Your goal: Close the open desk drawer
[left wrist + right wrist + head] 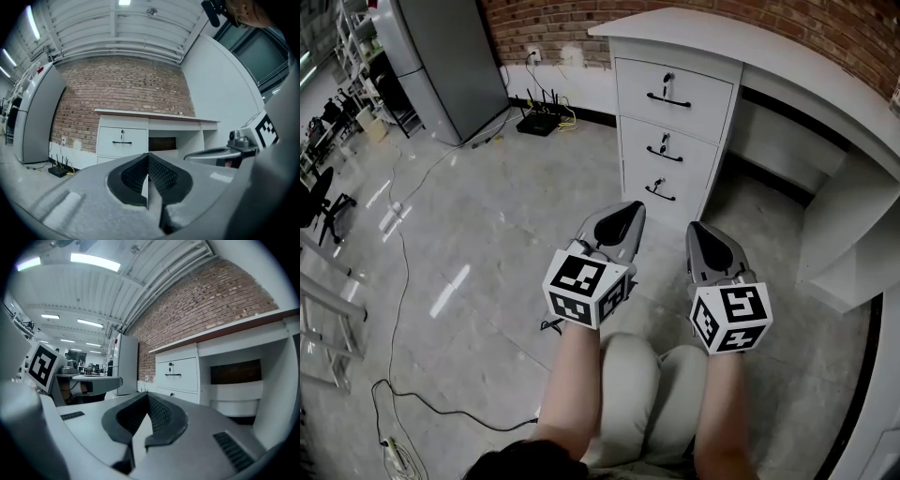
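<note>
Head view: left tool (622,217) & right tool (711,236) side by side over grey polished floor (487,216), each w/ jaws together, nothing gripped. White bench (694,33) stands ahead of both tools, against brick wall (544,19). Its drawer stack (673,94) sits beyond the tool tips, 3 fronts looking flush. Router (539,123) on the floor, far left of left tool.

Rough brick wall (825,23); smooth matt desk (675,36) (glossy stone floor (487,216)).
</note>
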`<act>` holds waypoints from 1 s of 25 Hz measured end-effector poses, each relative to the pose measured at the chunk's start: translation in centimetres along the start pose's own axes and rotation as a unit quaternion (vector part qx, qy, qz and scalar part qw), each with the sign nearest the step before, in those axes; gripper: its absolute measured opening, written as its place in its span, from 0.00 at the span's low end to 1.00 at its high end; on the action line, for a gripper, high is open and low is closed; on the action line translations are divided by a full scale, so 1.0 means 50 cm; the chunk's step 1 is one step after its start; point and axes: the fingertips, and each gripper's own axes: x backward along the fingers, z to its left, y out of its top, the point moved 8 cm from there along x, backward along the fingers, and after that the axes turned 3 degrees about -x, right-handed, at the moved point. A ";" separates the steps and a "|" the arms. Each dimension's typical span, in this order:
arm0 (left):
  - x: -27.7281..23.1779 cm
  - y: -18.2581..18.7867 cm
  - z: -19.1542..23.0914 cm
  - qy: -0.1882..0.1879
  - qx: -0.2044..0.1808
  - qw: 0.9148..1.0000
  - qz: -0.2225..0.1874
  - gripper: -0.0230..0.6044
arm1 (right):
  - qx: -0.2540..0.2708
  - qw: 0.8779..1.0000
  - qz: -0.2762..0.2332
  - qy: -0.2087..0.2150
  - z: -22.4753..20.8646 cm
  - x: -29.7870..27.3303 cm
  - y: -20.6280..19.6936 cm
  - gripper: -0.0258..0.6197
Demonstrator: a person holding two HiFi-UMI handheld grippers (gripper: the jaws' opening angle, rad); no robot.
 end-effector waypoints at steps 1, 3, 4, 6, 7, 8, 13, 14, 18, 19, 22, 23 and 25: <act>0.002 0.001 -0.005 0.000 -0.011 1.000 0.001 0.05 | -0.004 1.000 -0.003 0.000 -0.001 0.005 -0.002 0.05; 0.005 0.000 -0.015 -0.002 -0.024 1.000 0.001 0.05 | -0.011 1.000 -0.007 0.000 -0.001 0.013 -0.006 0.05; 0.007 -0.003 -0.018 -0.005 -0.023 1.000 0.001 0.05 | -0.013 1.000 -0.007 0.000 0.000 0.017 -0.009 0.05; 0.010 -0.012 -0.023 -0.012 -0.014 1.000 0.002 0.05 | -0.012 1.000 -0.004 0.002 0.002 0.020 -0.014 0.05; 0.010 -0.015 -0.023 -0.013 -0.012 1.000 0.003 0.05 | -0.011 1.000 -0.003 0.002 0.003 0.020 -0.016 0.05; 0.011 -0.017 -0.023 -0.013 -0.010 1.000 0.004 0.05 | -0.010 1.000 -0.003 0.002 0.004 0.019 -0.017 0.05; 0.010 -0.019 -0.027 -0.023 -0.002 1.000 -0.011 0.05 | -0.001 1.000 -0.003 0.004 0.005 0.017 -0.019 0.05; 0.009 -0.019 -0.029 -0.025 0.000 1.000 -0.015 0.05 | 0.001 1.000 -0.003 0.004 0.005 0.017 -0.018 0.05; 0.005 -0.018 -0.036 -0.035 0.002 0.999 -0.034 0.05 | 0.010 1.000 -0.004 0.002 0.005 0.022 -0.018 0.05; 0.005 -0.017 -0.039 -0.037 -0.002 0.999 -0.036 0.05 | 0.013 1.000 -0.005 0.001 0.005 0.024 -0.017 0.05; 0.001 -0.011 -0.054 -0.046 -0.017 0.998 -0.038 0.05 | 0.017 1.000 -0.010 0.003 0.003 0.029 -0.016 0.05; -0.002 -0.011 -0.058 -0.047 -0.021 0.998 -0.037 0.05 | 0.018 1.000 -0.012 0.003 0.002 0.030 -0.015 0.05; -0.005 -0.009 -0.064 -0.050 -0.025 0.998 -0.037 0.05 | 0.021 1.000 -0.013 0.005 0.002 0.033 -0.014 0.05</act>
